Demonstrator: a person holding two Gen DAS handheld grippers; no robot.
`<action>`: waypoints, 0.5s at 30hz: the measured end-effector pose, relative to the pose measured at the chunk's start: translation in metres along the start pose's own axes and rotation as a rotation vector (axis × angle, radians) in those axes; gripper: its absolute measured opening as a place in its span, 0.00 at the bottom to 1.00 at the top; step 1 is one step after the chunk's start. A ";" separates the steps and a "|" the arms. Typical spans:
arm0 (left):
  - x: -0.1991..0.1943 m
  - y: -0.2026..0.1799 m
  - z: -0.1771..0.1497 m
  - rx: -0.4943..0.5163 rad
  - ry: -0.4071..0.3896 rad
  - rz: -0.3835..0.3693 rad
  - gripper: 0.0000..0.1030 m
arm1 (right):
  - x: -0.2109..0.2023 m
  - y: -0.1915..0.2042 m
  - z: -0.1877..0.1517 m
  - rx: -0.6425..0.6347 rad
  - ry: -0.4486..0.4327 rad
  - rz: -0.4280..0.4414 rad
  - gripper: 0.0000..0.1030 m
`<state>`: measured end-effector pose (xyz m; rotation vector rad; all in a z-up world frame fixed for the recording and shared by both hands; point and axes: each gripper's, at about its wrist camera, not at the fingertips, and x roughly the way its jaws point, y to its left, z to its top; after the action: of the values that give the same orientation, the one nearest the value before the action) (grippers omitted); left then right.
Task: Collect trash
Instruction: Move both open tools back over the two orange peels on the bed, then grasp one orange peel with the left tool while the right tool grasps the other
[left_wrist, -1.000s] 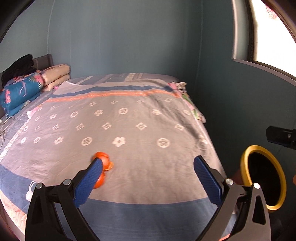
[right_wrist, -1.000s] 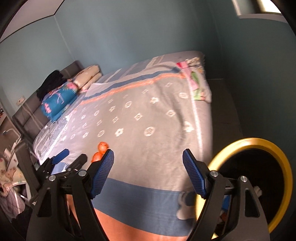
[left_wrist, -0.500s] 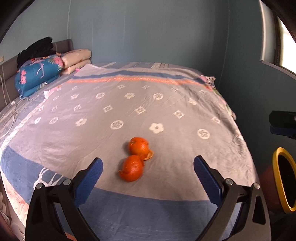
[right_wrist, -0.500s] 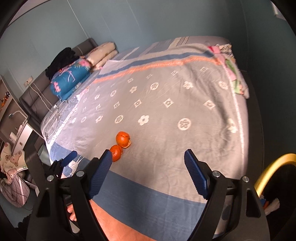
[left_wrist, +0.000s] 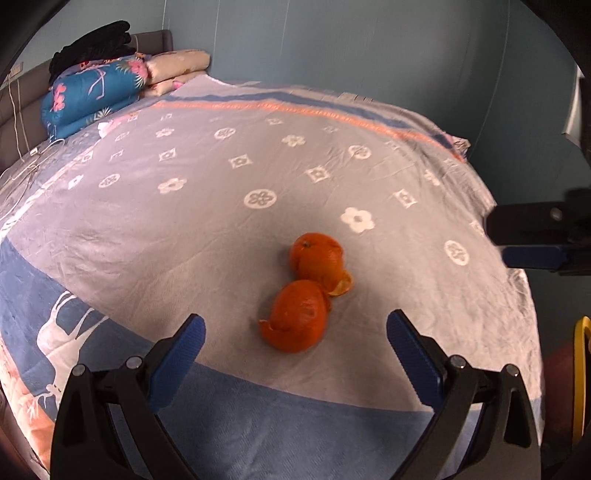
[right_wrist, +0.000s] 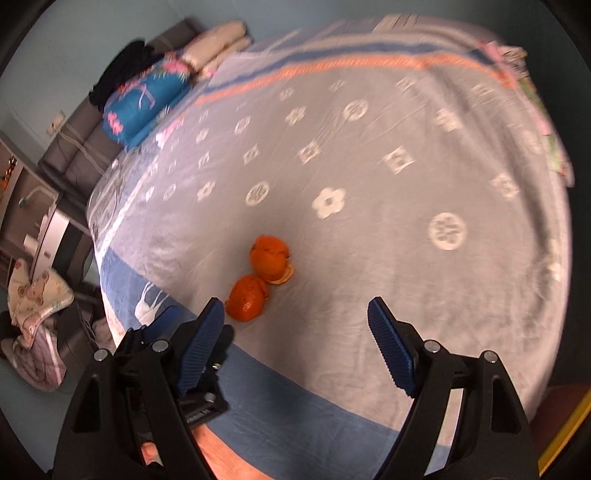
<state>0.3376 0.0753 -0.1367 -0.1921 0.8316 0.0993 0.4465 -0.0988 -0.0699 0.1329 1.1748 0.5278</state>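
**Two orange peels on the bed, both grippers wide and empty**

Two pieces of orange peel lie touching each other on the grey flowered blanket (left_wrist: 229, 236) of the bed, near its foot-end blue band. In the left wrist view the nearer peel (left_wrist: 295, 315) sits just ahead of the left hand-held gripper (left_wrist: 295, 332), between its two blue pads and slightly toward 12 o'clock; the farther peel (left_wrist: 318, 259) lies against it at about 1 o'clock. The left hand-held gripper stands wide open with nothing between its pads touching them.

The right hand-held gripper (right_wrist: 295, 323) is also spread wide and holds nothing. In its view the nearer peel (right_wrist: 246, 297) lies at about 11 o'clock from the gap, close to the left pad, and the farther peel (right_wrist: 270, 259) beyond it. Part of the right hand-held gripper shows at 3 o'clock in the left view.

Folded quilts (left_wrist: 96, 90) are stacked at the head of the bed, at 10 o'clock. A yellow-rimmed bin (left_wrist: 580, 373) edges in at 4 o'clock, beside the bed.
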 end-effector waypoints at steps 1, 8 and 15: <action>0.004 0.002 0.001 -0.001 0.003 0.010 0.92 | 0.017 0.002 0.009 0.003 0.049 0.023 0.74; 0.024 0.021 0.008 -0.069 0.044 0.023 0.92 | 0.084 0.017 0.038 0.025 0.199 0.064 0.74; 0.042 0.023 0.014 -0.068 0.070 0.005 0.89 | 0.129 0.034 0.058 0.005 0.275 0.000 0.64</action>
<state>0.3717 0.1017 -0.1615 -0.2589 0.8992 0.1265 0.5238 -0.0002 -0.1437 0.0657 1.4439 0.5547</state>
